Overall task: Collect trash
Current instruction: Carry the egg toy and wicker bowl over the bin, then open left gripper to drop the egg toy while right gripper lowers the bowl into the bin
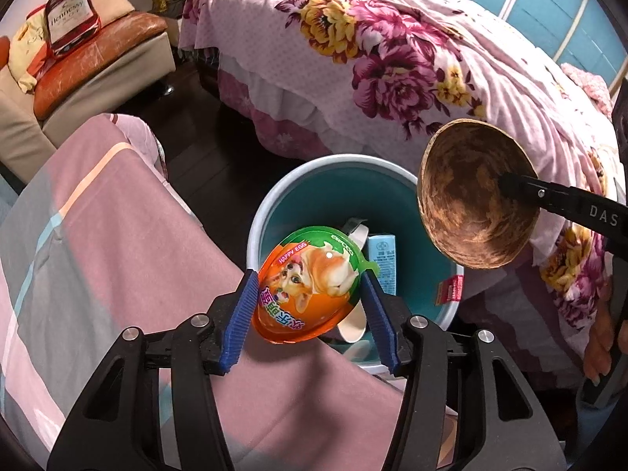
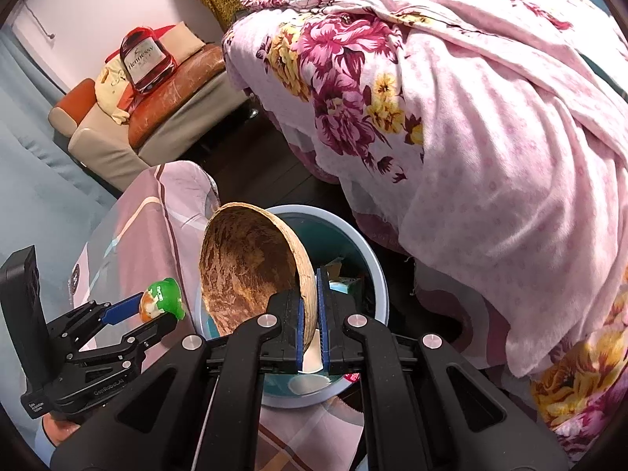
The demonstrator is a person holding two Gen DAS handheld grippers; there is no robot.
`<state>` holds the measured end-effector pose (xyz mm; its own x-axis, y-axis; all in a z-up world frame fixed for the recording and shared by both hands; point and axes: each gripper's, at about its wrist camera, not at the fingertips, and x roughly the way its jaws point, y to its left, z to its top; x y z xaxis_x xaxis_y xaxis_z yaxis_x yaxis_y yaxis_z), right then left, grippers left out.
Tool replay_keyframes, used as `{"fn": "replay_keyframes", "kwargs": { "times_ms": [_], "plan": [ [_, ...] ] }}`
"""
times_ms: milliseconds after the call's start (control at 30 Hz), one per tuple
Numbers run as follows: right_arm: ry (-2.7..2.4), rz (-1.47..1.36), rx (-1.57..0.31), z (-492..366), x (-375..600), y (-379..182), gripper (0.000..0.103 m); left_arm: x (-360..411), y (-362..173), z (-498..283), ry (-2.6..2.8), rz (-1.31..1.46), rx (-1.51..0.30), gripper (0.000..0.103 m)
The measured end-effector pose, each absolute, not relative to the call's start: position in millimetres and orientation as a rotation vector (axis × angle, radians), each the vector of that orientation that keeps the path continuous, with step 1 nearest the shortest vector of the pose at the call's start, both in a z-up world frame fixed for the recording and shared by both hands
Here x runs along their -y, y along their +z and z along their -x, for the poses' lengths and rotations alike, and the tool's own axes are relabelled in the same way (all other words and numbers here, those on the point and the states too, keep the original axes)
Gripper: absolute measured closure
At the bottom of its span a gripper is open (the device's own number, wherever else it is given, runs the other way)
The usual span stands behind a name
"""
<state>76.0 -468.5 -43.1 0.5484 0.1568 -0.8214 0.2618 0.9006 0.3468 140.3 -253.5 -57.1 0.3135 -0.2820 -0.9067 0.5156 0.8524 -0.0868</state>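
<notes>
Your left gripper (image 1: pixel 310 306) has its blue-padded jaws either side of an orange and green egg-shaped package (image 1: pixel 312 284) printed with a dog, held over the near rim of the blue trash bin (image 1: pixel 271 212); the left pad touches the package, but at the right pad you cannot tell whether it presses or stands just clear, so the grip is uncertain. Your right gripper (image 2: pixel 310 314) has its jaws closed tight on the rim of a brown coconut-shell bowl (image 2: pixel 247 267), which hangs tilted on edge over the bin's opening, hollow side toward the left gripper. Inside the bin lie a light blue carton (image 1: pixel 382 259) and some white pieces. The bin stands on the dark floor between the bed with the pink floral cover (image 1: pixel 392 59) and a surface draped in pink striped cloth (image 1: pixel 117 235). A sofa (image 1: pixel 98 59) sits farther back.
</notes>
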Motion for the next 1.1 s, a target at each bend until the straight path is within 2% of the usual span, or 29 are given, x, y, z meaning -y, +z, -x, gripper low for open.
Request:
{"fn": "replay_keyframes", "kwargs": {
  "times_ms": [200,367,467,933,1100],
  "plan": [
    [-0.067,-0.451,-1.009,-83,464,-43,0.097,249,-57,-143,-0.515,-0.221,-1.126,0.027],
    [-0.069,-0.442,-1.014,-86,460,-42,0.097,241,-56,-143,-0.495,-0.210,-1.126,0.025],
    [-0.068,-0.438,-1.018,-87,458,-42,0.097,233,-53,-143,-0.477,-0.194,-1.121,0.014],
    [-0.060,-0.375,-1.068,-101,434,-51,0.095,195,-49,-139,-0.441,-0.106,-1.114,0.013],
    [-0.046,-0.352,-1.094,-111,420,-58,0.087,184,-52,-141,-0.434,-0.086,-1.122,0.013]
  ]
}}
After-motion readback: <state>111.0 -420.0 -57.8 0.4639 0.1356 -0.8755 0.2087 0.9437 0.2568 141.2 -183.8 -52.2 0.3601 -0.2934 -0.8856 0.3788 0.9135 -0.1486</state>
